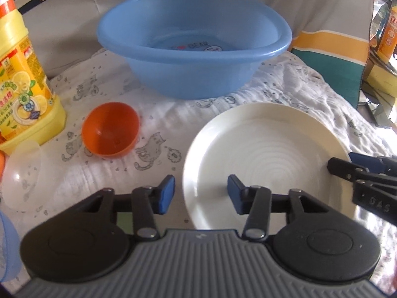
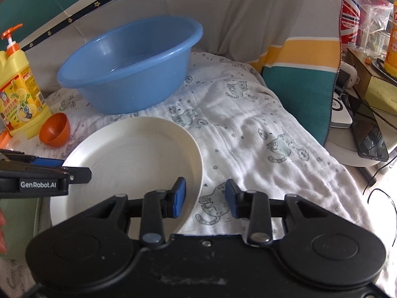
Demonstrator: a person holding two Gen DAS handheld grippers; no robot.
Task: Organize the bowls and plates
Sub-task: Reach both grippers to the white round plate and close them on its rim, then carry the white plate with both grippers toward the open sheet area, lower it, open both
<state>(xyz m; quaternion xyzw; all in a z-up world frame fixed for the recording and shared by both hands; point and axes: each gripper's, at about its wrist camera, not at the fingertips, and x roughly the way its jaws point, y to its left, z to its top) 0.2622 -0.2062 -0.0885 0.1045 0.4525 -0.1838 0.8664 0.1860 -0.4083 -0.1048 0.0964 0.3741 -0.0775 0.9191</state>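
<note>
Left gripper straddles white plate rim lower centre, pads apart, unclenched; right gripper likewise.

Glossy white plate; smooth plastic basin; crinkled cloth.

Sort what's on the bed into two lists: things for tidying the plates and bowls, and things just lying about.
For the job: white plate; orange bowl; clear bowl; blue basin.

Lying about: yellow dish soap bottle; black phone; cat-print cloth; striped blanket.
</note>
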